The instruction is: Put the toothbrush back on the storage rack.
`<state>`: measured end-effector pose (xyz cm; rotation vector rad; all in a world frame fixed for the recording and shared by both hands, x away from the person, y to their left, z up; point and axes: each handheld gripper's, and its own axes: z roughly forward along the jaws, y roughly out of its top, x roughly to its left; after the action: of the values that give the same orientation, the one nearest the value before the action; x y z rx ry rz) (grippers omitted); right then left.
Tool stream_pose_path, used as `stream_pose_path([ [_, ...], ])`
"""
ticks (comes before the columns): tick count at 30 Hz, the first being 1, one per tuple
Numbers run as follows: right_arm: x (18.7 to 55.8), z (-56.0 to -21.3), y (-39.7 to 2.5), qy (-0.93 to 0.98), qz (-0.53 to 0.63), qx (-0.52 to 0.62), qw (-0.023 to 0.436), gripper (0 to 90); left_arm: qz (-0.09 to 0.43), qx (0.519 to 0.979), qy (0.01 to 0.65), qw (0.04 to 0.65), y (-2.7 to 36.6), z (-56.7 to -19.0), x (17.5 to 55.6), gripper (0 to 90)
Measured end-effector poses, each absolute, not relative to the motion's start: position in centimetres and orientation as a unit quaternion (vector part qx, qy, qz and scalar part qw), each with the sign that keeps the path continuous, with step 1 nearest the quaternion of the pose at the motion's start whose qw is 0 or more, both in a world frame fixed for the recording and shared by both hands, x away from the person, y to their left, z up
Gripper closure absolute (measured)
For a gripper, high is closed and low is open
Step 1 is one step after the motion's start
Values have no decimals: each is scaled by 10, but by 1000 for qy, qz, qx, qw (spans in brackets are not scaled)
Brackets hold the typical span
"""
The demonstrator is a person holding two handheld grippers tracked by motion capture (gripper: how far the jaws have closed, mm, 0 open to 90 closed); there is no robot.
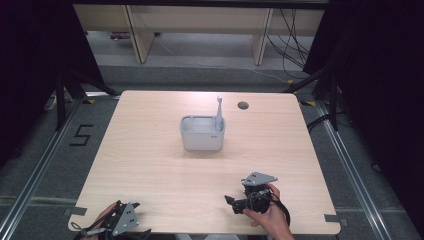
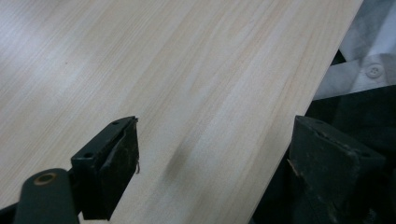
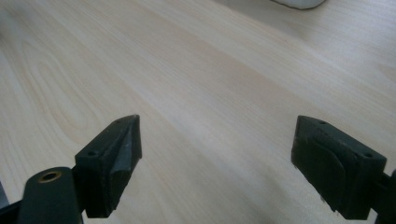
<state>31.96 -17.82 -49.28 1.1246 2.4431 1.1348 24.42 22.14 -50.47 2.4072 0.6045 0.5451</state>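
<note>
Both grippers rest at the near edge of the desk (image 1: pixel 150 150), the left gripper (image 1: pixel 122 220) at the left corner, the right gripper (image 1: pixel 250 199) near right; each has its fingers spread wide and empty. Well beyond them, mid-desk, stands a grey tub (image 1: pixel 202 132) with a brush (image 1: pixel 219 114) upright in its right side. Any reach should start slowly and stay level, fingers kept apart until they straddle the brush handle.

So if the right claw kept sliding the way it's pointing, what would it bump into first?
Probably nothing soon: the right claw is open over bare table. A white container sits far ahead and off to one side, so it would likely miss.
</note>
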Motion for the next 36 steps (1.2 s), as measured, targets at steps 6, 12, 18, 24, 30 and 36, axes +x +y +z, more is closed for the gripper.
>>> stream_pose_path([
  [6,315,-494,-181,836,389,371,112,168,201,904,229,300,221,-505,243,156],
  [12,310,-495,-185,837,383,375,115,168,209,904,227,295,221,-505,244,156],
  [18,306,-495,-188,836,387,372,118,168,208,903,230,297,221,-504,243,156],
  [24,303,-496,-191,837,381,376,116,167,209,903,230,297,221,-504,244,156],
  [30,301,-497,-193,837,380,376,121,166,206,903,230,297,221,-505,243,156],
  [36,300,-497,-193,837,376,382,112,166,208,903,229,296,221,-505,244,156],
])
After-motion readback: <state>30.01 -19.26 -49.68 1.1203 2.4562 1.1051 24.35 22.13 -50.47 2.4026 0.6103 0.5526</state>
